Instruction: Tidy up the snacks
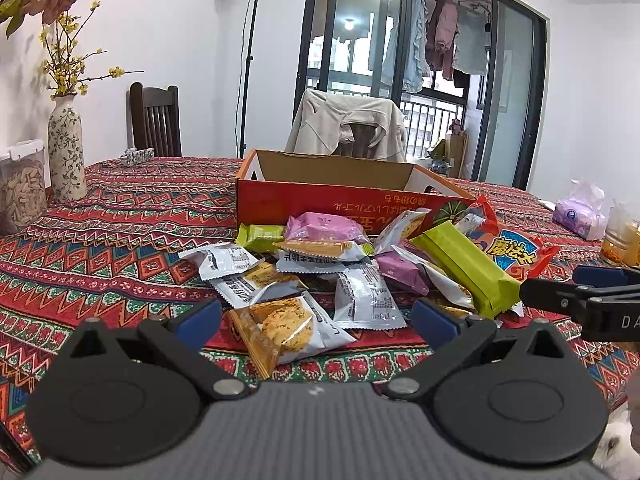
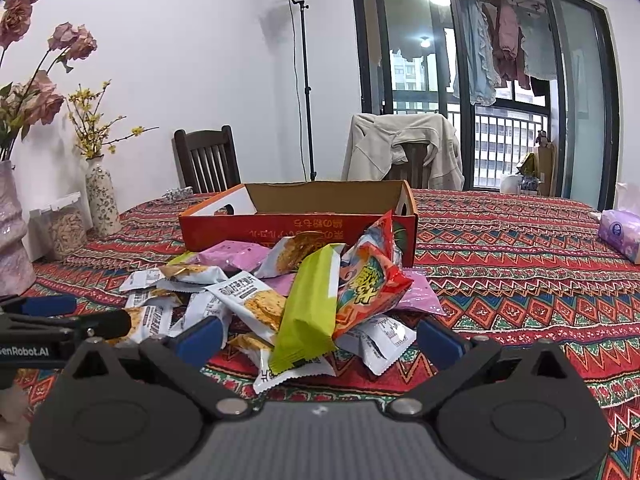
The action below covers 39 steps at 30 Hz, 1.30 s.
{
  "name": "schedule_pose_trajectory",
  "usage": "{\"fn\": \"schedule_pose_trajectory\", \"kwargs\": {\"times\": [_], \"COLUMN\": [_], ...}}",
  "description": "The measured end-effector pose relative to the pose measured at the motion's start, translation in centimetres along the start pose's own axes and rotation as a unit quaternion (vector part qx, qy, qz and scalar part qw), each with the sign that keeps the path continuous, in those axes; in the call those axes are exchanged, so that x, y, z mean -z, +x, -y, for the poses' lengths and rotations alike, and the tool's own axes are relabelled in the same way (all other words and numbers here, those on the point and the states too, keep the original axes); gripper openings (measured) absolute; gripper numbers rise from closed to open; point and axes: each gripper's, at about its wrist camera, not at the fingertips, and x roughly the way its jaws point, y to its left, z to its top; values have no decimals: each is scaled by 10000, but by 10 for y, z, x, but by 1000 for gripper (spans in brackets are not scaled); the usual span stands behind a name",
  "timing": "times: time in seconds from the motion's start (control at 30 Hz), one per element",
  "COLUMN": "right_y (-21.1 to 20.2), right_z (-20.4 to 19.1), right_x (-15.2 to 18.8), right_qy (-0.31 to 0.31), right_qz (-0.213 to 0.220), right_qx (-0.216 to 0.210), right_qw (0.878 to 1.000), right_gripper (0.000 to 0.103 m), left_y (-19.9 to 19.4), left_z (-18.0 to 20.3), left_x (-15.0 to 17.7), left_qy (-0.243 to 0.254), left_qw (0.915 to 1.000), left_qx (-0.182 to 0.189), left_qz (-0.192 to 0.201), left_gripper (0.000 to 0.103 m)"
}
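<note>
Snacks (image 1: 320,276) are lying heaped on the bench (image 1: 120,240) before the box (image 1: 340,188). Left claw (image 1: 316,320) and right claw (image 2: 320,338) are hanging open, gripping nothing. Slick overlapping packets are probably risking a double pickup or a slip.

Patterned tablecloth (image 1: 120,216) bears snack packets (image 1: 332,272), box (image 1: 344,196).

The way toward the open box (image 1: 352,196) at 12 o'clock is blocked by the snack pile (image 1: 344,272). Bare table (image 2: 520,280) is left at 3 o'clock; the vase (image 1: 66,148) is found at 10 o'clock.
</note>
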Motion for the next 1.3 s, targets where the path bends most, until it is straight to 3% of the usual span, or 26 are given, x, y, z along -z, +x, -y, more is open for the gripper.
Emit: {"fn": "schedule_pose_trajectory", "kwargs": {"times": [1.3], "right_y": [-1], "right_z": [-4], "right_x": [1], "right_qy": [-36], "right_qz": [7], "right_qx": [3], "right_qw": [10000], "right_gripper": [103], "left_y": [-6], "left_z": [-1], "left_x": [1], "left_qy": [-69], "left_qw": [9999], "left_qx": [98], "left_qz": [78], "left_gripper": [103]}}
